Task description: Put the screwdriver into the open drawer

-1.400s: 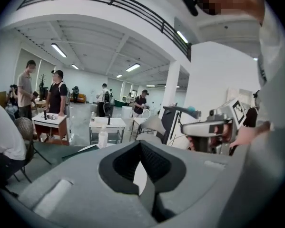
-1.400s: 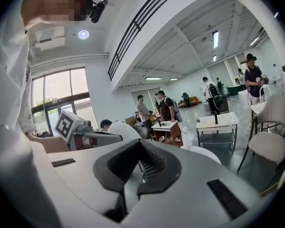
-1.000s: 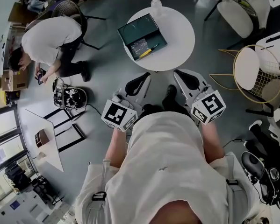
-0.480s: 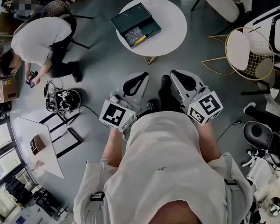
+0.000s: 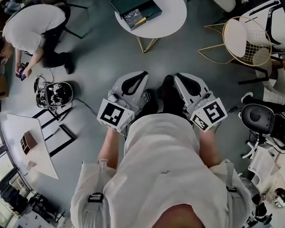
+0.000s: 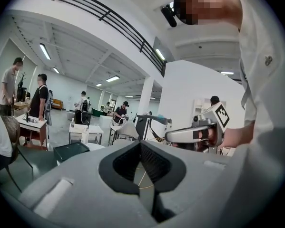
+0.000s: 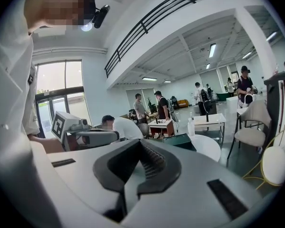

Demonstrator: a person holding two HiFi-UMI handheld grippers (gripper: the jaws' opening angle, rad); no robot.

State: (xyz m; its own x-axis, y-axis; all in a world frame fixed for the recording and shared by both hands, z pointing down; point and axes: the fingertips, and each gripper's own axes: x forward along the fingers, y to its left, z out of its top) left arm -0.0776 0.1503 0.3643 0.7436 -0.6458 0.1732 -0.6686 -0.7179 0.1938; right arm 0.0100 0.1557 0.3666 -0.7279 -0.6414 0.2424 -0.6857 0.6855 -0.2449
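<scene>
Left claw (image 5: pixel 141 76) and right claw (image 5: pixel 179 77): both closed, empty, held at the body, well apart from the table (image 5: pixel 173 8). Screwdriver (image 5: pixel 141 21) lies ahead toward the table's near edge, touching the drawer (image 5: pixel 132 4), axis diagonal. Left claw judged marginally nearer.

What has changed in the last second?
The round white table with the dark green open drawer has slid toward the head view's top, farther from the left hand-held gripper and right hand-held gripper. Both stay shut and empty.
</scene>
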